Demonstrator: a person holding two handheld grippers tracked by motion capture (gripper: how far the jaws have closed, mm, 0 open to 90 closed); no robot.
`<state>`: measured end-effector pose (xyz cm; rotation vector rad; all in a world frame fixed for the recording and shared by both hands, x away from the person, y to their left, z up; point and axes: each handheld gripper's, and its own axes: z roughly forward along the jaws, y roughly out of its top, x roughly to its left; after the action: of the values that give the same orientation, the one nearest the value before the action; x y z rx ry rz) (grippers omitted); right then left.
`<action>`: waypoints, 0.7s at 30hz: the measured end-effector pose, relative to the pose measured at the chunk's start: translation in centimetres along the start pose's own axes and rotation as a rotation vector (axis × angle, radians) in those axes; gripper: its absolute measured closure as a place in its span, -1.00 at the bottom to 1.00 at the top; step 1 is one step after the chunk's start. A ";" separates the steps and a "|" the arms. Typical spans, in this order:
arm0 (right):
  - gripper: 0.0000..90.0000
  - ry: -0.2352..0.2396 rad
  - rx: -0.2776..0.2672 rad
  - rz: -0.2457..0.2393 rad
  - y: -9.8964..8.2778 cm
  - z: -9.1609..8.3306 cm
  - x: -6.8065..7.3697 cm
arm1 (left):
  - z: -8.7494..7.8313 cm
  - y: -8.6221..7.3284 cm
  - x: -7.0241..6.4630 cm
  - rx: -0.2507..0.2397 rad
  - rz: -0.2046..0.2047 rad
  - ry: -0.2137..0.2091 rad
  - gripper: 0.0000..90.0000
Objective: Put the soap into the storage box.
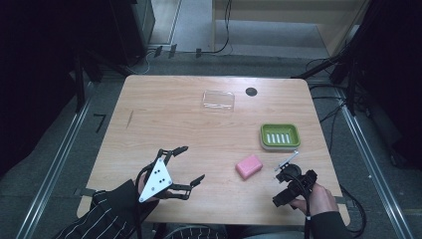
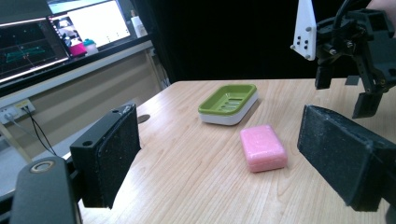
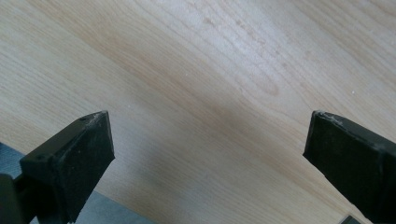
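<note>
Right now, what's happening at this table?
A person holds a two-jaw gripper in each hand over a wooden table, and neither grips anything. The left gripper is open, its jaws framing the pink soap bar lying ahead of it. The right gripper is open too, above bare wood near the table's edge. A green soap dish sits beyond the soap, empty. A clear plastic lid lies farther back.

Black grippers with padded fingers, a drilled grey plate, striped sleeve.
</note>
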<state>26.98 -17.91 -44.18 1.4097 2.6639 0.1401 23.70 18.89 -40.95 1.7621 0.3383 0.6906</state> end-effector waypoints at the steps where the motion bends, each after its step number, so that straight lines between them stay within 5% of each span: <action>1: -0.97 0.002 -0.004 -0.001 0.1 0.0 0.0 | 0.0 0.0 0.0 -0.001 -0.001 -0.001 -0.70; 21: -0.96 0.017 -0.033 -0.022 2.8 -0.2 0.4 | 0.1 0.0 0.1 0.000 0.008 -0.014 -0.70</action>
<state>29.04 -16.00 -43.64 1.3745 2.6769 0.1941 23.81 18.83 -40.96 1.7688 0.3217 0.6831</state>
